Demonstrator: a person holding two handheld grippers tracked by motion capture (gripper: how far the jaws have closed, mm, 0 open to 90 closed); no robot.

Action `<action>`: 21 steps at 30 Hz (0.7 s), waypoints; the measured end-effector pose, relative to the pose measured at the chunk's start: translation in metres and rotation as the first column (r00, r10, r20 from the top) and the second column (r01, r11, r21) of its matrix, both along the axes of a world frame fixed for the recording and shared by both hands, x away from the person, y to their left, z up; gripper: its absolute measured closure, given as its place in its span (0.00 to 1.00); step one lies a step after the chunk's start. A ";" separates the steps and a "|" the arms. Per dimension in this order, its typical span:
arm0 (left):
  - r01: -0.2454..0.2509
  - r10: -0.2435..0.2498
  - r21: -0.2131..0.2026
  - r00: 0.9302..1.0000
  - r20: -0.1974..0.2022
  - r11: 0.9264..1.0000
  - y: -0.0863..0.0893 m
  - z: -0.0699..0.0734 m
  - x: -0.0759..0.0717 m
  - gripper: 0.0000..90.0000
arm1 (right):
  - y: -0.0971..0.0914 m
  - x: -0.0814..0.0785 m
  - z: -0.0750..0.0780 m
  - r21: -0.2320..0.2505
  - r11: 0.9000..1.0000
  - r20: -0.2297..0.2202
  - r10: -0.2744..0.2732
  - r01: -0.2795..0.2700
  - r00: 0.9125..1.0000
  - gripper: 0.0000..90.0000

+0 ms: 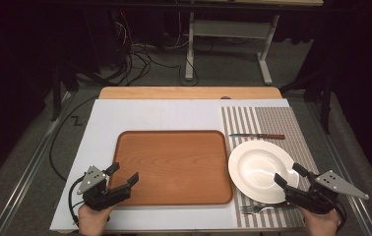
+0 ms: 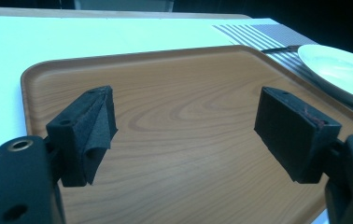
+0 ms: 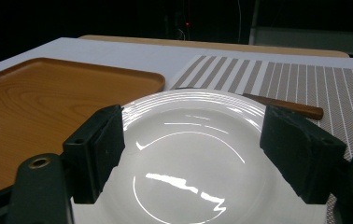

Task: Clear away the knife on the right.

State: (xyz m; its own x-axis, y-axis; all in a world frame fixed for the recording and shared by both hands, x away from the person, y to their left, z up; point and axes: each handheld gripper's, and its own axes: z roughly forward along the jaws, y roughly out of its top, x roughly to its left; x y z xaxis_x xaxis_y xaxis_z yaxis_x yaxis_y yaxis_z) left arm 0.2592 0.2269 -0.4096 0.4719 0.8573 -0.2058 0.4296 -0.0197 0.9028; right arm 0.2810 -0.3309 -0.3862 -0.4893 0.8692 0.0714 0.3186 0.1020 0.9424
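High view gives me the rectangular brown wooden tray (image 1: 174,164) lying flat on the white-covered counter (image 1: 125,115), and I place everything from that tray. My left hand-held gripper (image 1: 123,175) hangs over the tray's near left corner, jaws spread wide with only bare wood between them. Just right of the tray, the round white ceramic plate (image 1: 258,164) rests on the grey striped placemat (image 1: 277,120), its rim close to the tray's right edge. My right hand-held gripper (image 1: 287,176) sits over the plate's near right rim, jaws apart, gripping nothing. Beyond the plate lies a wooden-handled knife (image 1: 258,136); a metal fork (image 1: 255,209) lies on its near side.
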 end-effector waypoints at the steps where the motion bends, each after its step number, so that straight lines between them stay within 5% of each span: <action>1: 0.000 0.000 0.000 1.000 0.000 1.000 0.000 0.000 0.000 0.24 | 0.000 0.001 0.001 0.000 1.000 0.001 -0.002 0.002 1.000 0.25; 21: -0.003 0.003 -0.001 1.000 0.001 1.000 0.000 0.000 0.000 0.24 | 0.019 0.024 0.005 -0.016 1.000 0.003 0.023 -0.023 1.000 0.27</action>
